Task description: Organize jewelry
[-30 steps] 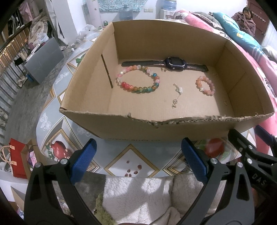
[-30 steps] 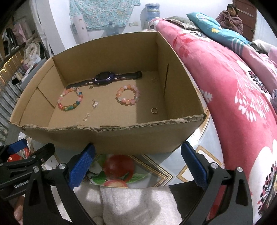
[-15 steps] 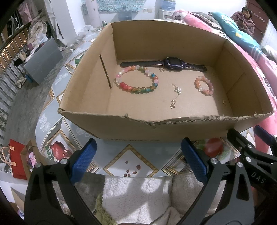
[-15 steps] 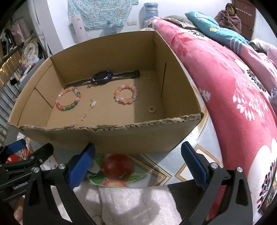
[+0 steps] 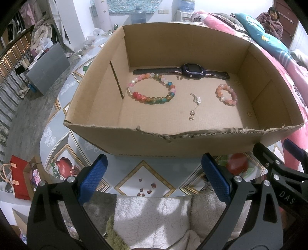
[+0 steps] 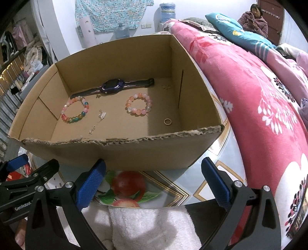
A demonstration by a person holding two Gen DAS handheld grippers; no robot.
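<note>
An open cardboard box (image 5: 146,142) (image 6: 134,152) stands on the patterned table. On its floor lie a multicoloured bead bracelet (image 5: 152,90) (image 6: 75,109), a smaller pink bead bracelet (image 5: 226,94) (image 6: 139,103), a dark smartwatch (image 5: 190,70) (image 6: 112,87), a thin silver chain (image 5: 194,105) (image 6: 98,121), a gold ring (image 5: 249,113) (image 6: 167,121) and tiny earrings (image 5: 179,77). My left gripper (image 5: 154,177) is open, held in front of the box's near wall with nothing between its blue pads. My right gripper (image 6: 154,178) is open too, beside the left one, also outside the box.
The table (image 5: 146,182) has a glossy fruit-and-diamond pattern. White fleece (image 5: 154,221) lies at the table's near edge under the grippers. A pink flowered quilt on a bed (image 6: 259,100) borders the right side. A person sits far back (image 6: 254,17). Clutter and a grey box (image 5: 48,67) stand on the left.
Both grippers have drawn back slightly from the box, which looks a little smaller and farther. Nothing inside the box has moved. Both stay open.
</note>
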